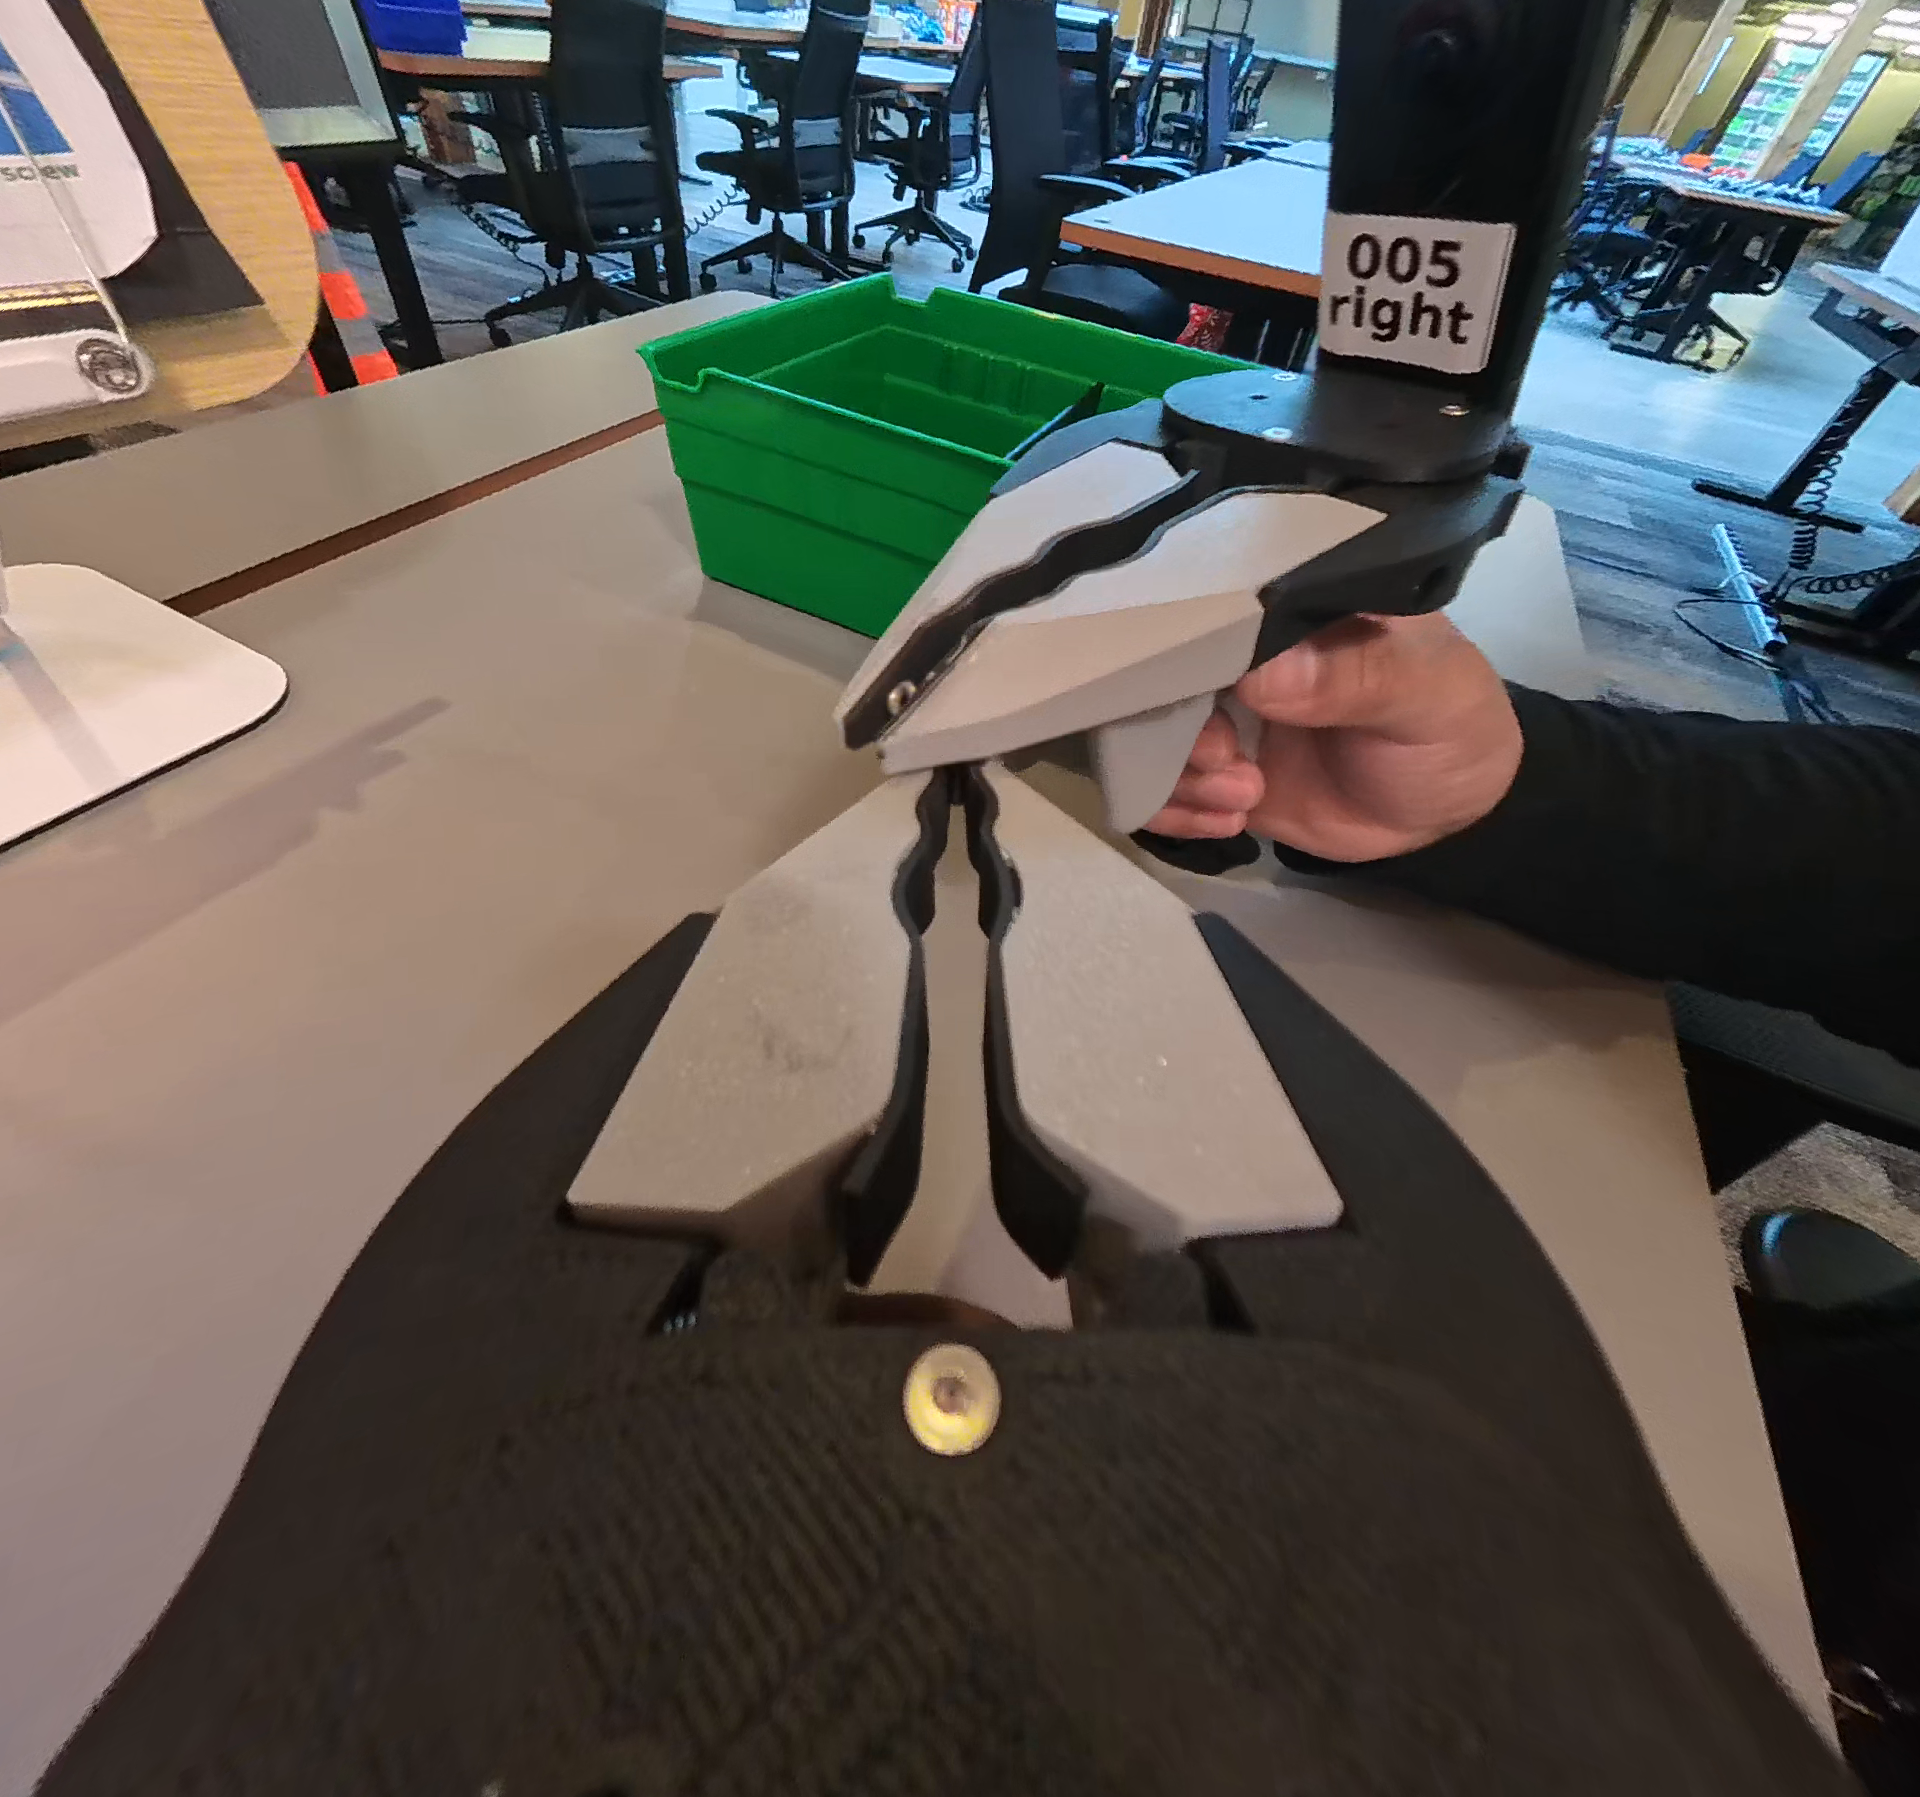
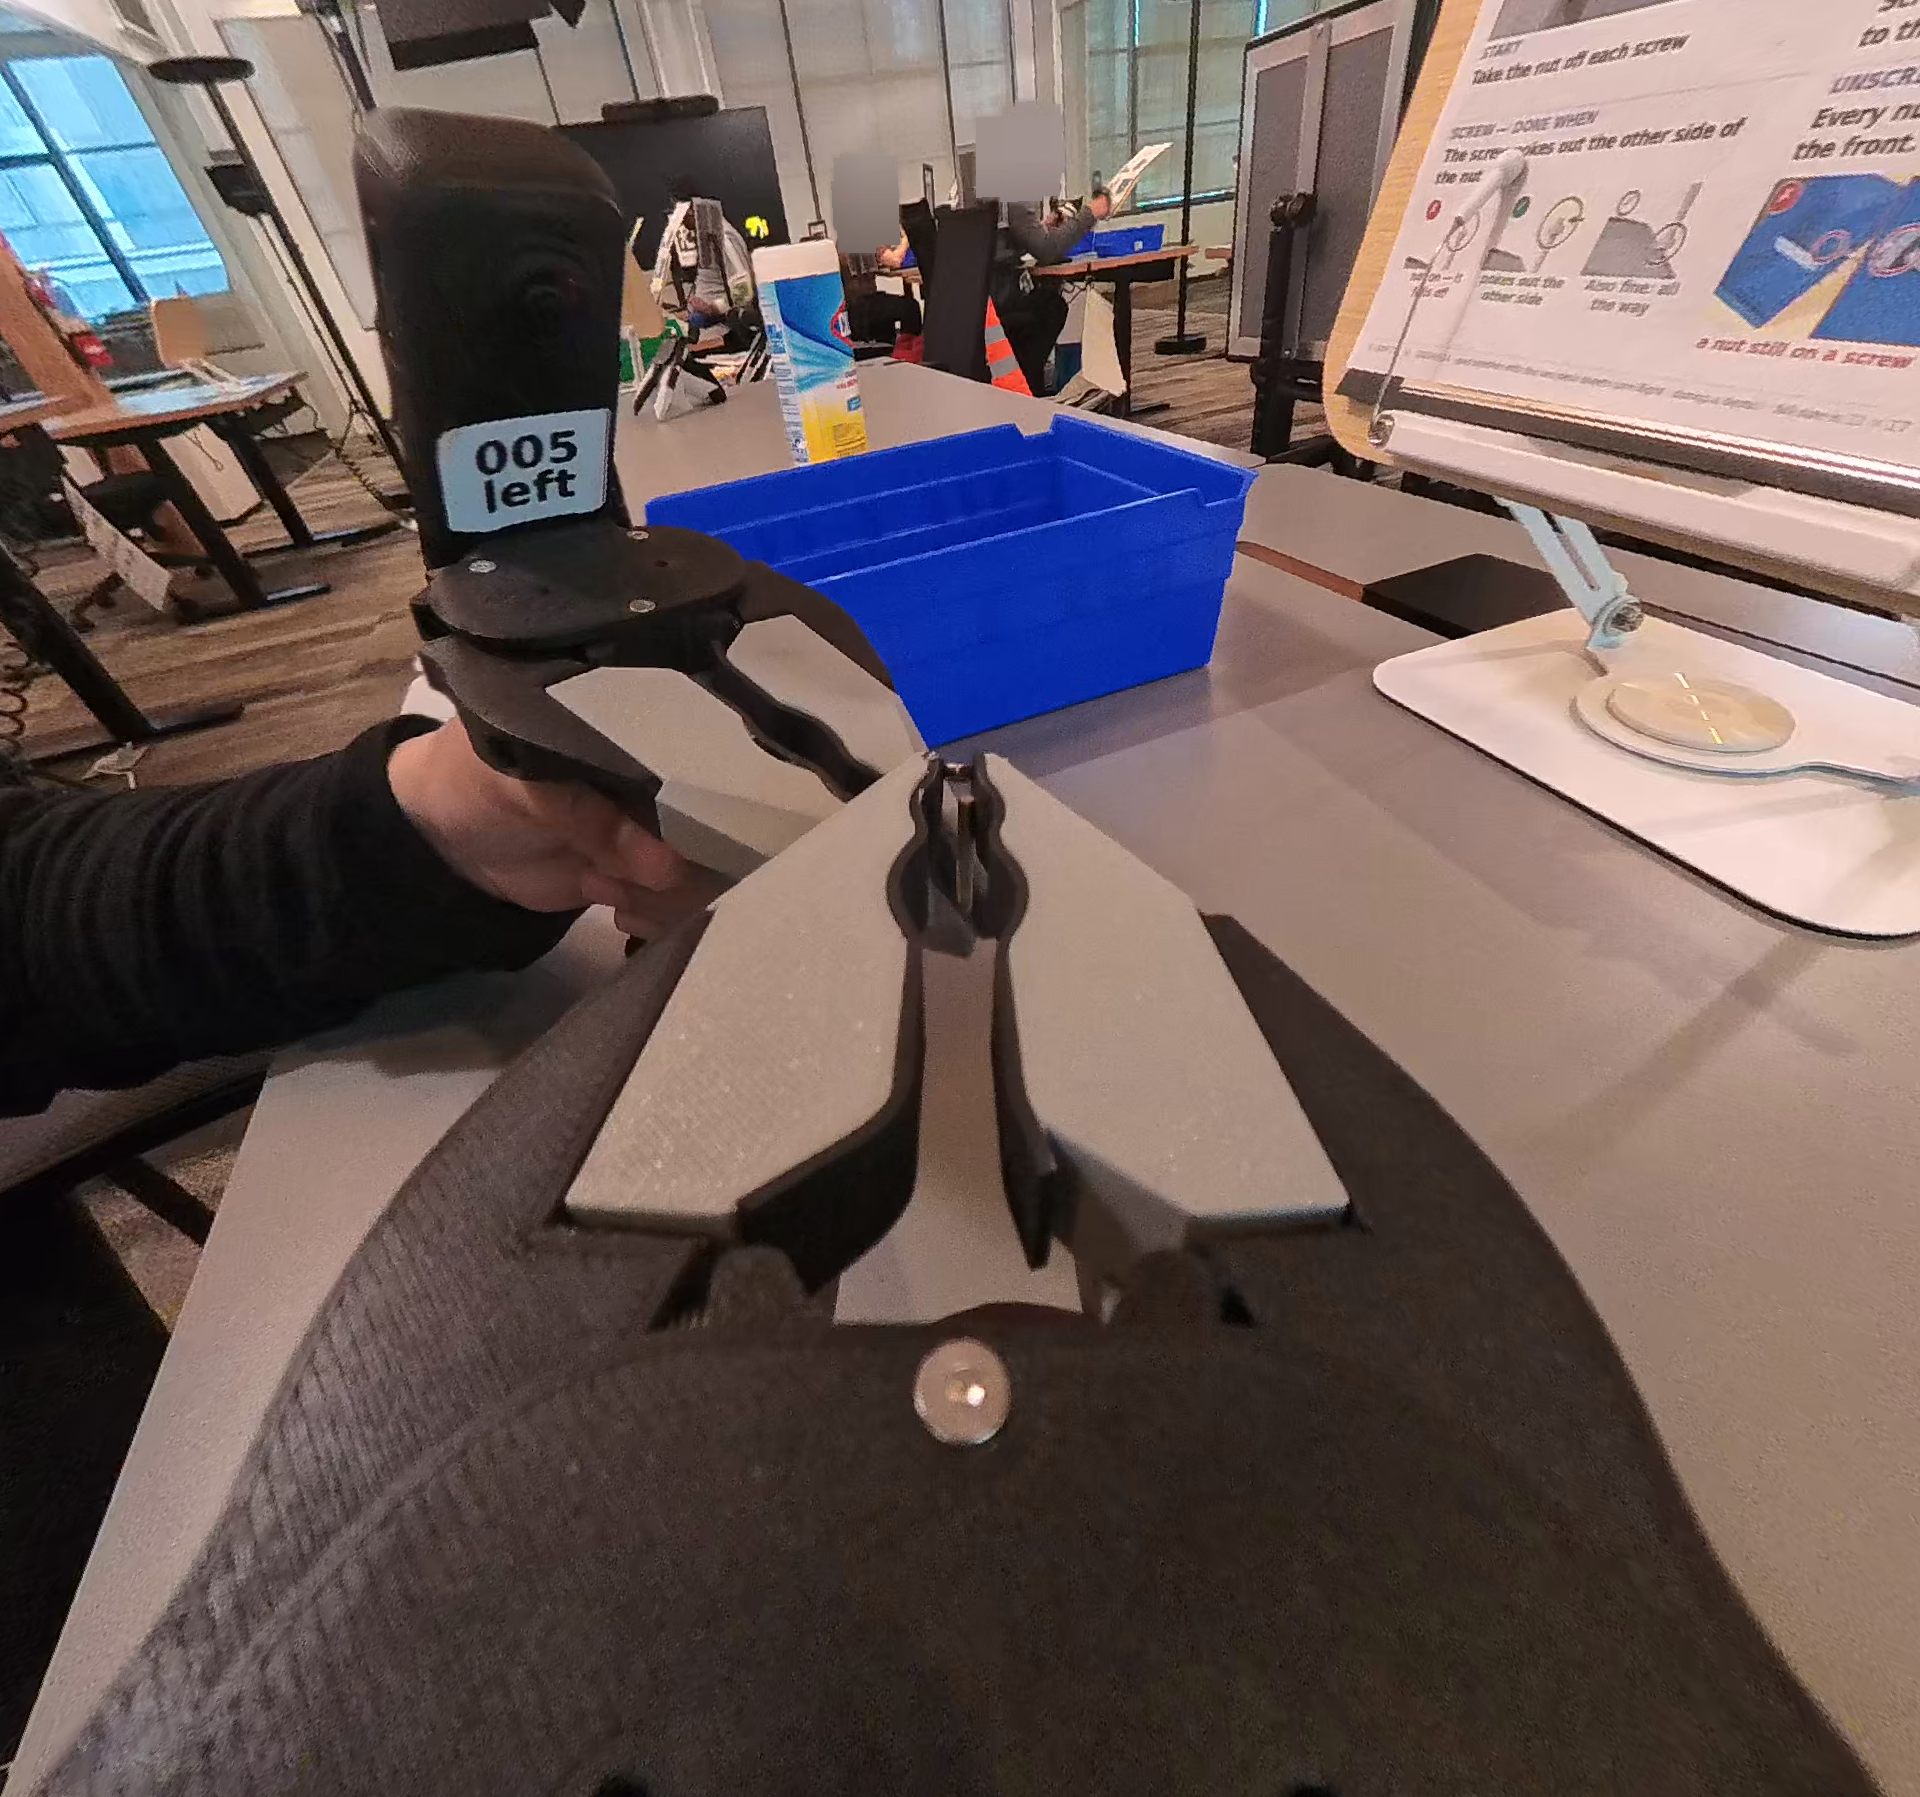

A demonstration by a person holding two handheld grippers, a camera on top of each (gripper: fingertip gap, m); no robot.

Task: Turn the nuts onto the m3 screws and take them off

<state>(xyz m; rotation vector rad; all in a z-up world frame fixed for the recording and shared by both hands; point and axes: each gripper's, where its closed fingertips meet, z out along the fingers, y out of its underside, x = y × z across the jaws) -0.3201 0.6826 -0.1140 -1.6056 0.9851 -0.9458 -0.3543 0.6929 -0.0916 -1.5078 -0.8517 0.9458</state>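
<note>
An open office of desks and black chairs lies behind a wide grey surface (image 1: 436,812) where both tools meet tip to tip above the tabletop. Beyond the right tool (image 2: 956,791) stands a blue bin (image 2: 997,594), with a white-based document stand (image 2: 1662,739) carrying an instruction sheet off to its right and a wipes canister (image 2: 810,345) behind the bin. Beyond the left tool (image 1: 951,791) sits a green bin (image 1: 831,480), partly covered by the right tool crossing in front. Each tool is held from below by a hand in a black sleeve: the right hand (image 1: 1382,739) and the left hand (image 2: 530,833). The right tool's fingers are pinched on a small silvery screw (image 1: 902,696) whose head shows at its tip. The left tool's fingers stand nearly together just under that tip; whether they grip a nut there cannot be told.
</note>
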